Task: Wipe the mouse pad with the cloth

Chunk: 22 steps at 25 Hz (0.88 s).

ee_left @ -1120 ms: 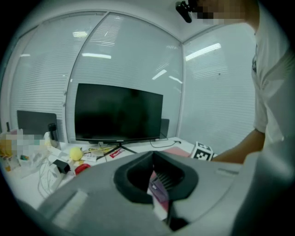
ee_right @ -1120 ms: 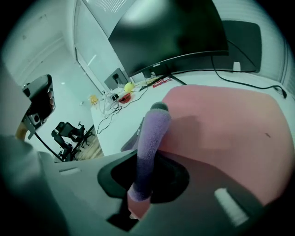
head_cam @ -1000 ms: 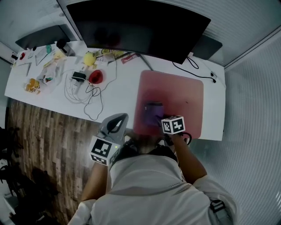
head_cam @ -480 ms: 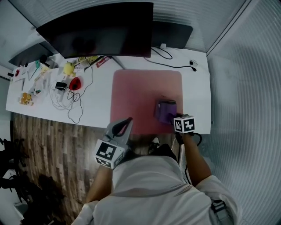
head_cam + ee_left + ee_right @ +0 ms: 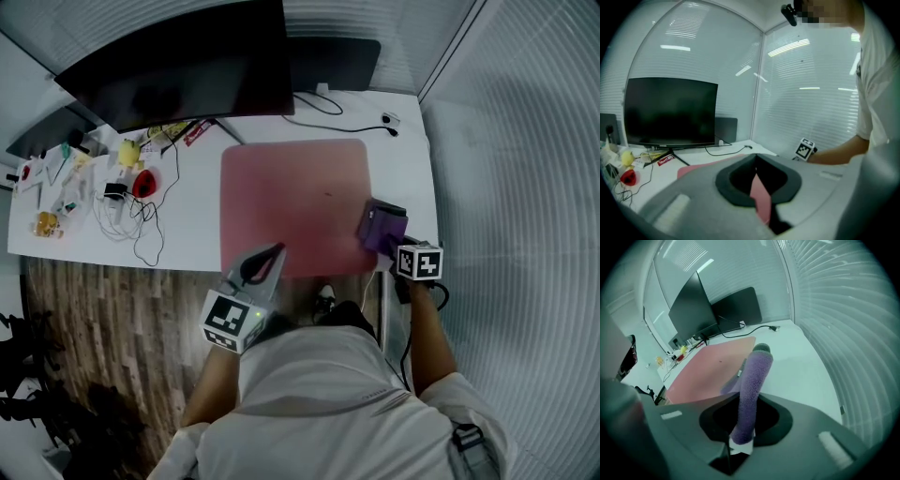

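The pink mouse pad (image 5: pixel 291 202) lies on the white desk (image 5: pixel 192 216) in front of the monitor; it also shows in the right gripper view (image 5: pixel 712 369). My right gripper (image 5: pixel 389 239) is shut on the purple cloth (image 5: pixel 380 228), which sits at the pad's right edge, partly over bare desk. In the right gripper view the cloth (image 5: pixel 752 390) rises folded between the jaws. My left gripper (image 5: pixel 262 265) hovers at the pad's near left corner with its jaws together and nothing in them; the left gripper view shows the pad (image 5: pixel 761 192) through a thin slit.
A black monitor (image 5: pixel 178 80) stands at the back, with a dark device (image 5: pixel 333 61) and a black cable (image 5: pixel 342 120) behind the pad. Small clutter, a red object (image 5: pixel 142 183) and white cables (image 5: pixel 127 211) crowd the desk's left. The desk's right edge is near the cloth.
My right gripper has dragged the cloth rightward across the pad, from its middle to its right edge. The left gripper stayed near the pad's front left corner.
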### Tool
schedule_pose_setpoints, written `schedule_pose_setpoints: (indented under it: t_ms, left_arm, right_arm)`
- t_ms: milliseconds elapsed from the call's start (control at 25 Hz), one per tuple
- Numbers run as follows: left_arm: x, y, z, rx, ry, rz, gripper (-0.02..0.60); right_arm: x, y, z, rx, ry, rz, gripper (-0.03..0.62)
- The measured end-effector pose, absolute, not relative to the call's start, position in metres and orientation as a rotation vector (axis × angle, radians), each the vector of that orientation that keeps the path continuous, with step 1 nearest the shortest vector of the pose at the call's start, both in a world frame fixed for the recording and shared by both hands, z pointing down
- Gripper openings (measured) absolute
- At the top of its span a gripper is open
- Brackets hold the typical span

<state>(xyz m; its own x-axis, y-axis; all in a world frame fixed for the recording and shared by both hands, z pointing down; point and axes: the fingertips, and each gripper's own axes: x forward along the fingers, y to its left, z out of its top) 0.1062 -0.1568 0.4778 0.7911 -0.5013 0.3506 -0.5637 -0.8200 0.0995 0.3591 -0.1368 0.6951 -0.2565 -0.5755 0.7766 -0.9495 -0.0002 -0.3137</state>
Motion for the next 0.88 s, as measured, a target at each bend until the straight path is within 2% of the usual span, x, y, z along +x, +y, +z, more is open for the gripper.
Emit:
schedule_pose_setpoints:
  t_ms: [160,320,560,880]
  left_arm:
    - [0.076,-0.154,0.465,2.771,-0.849,0.398,0.002]
    - [0.014,-0.147,0.457,2.745,-0.919,0.376,0.002]
    - [-0.100,-0.132,0.452,2.684,-1.054,0.333,0.002]
    - [-0.238,-0.100,0.461,2.558,-1.237,0.284,0.002]
  right_arm:
    - [0.330,-0.136,0.661,1.626,-1.973,1.164,0.057]
    - [0.266,-0.145,0.617,1.665,-2.122,1.246,0.057]
    - [0.096,-0.167,0.592,1.404,-2.333,1.349,0.057]
    - [-0.125,-0.168,0.611,0.916,-2.401,1.123,0.057]
